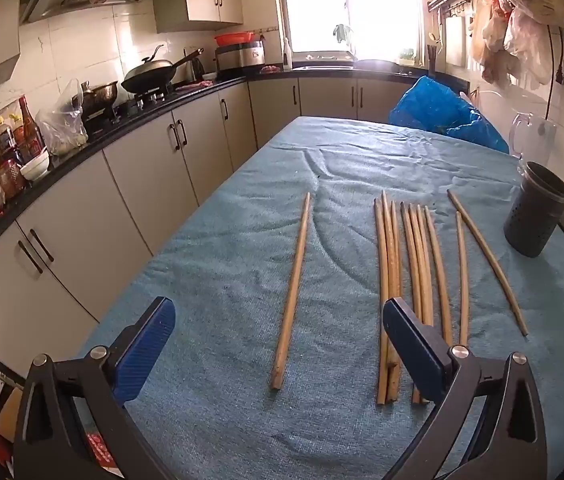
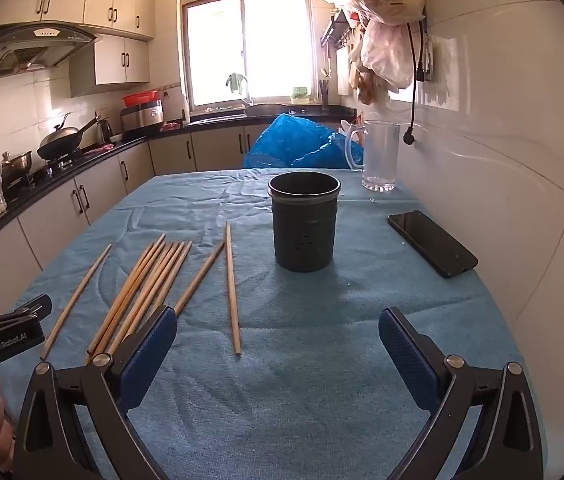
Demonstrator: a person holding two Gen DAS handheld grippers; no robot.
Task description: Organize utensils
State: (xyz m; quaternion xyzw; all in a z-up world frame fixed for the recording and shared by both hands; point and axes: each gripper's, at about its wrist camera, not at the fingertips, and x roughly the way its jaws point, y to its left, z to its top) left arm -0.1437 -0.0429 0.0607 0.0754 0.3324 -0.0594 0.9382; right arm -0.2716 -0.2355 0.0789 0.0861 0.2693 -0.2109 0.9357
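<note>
While both tongs hang spread wide and empty, one chopstick lies between the left tongs' fingers, the bundle beside them. Ahead of the right tongs stands the holder; its inside stays hidden.

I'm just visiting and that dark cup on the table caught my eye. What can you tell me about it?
The dark utensil holder is a round, dark grey cylinder, matte like metal or plastic, with a raised band under its open rim and small holes low on its side. It stands upright on the blue towel, apparently empty. Nothing touches it; the nearest chopstick lies to its left.
</note>
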